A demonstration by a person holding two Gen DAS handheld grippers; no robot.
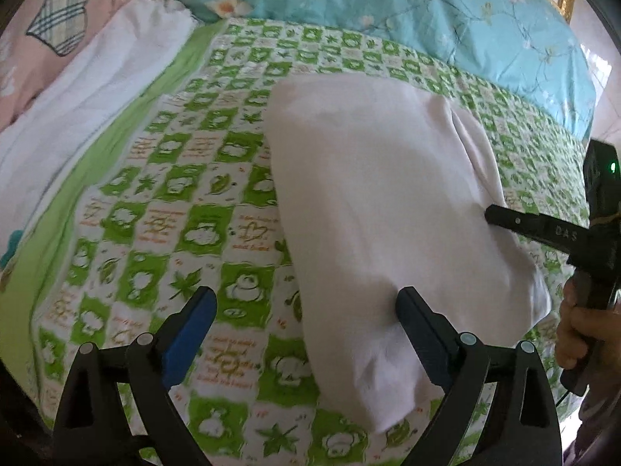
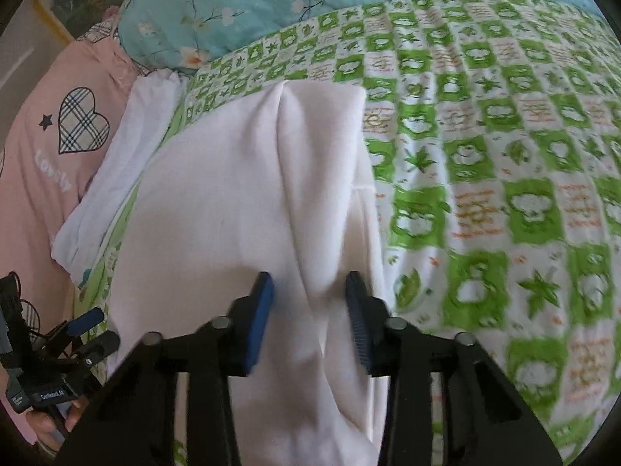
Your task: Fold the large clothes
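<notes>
Left wrist view, folded white garment (image 1: pixel 380 194) on green checked sheet (image 1: pixel 186 178), teal pillow (image 1: pixel 388 11) behind

Two white garments (image 1: pixel 388 194), two pillows (image 1: pixel 388 7), two hand-held grippers (image 1: pixel 306 310)

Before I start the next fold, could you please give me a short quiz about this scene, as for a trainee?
1. True or false: the left gripper has its jaws wide apart.
2. What does the white garment lie on? A) a green and white checked sheet; B) a wooden table; C) a blue carpet.
3. In a few words: what shape is printed on the pink cloth beside the sheet?

Key: 1 true. 2 A. 3 a checked heart.
</notes>
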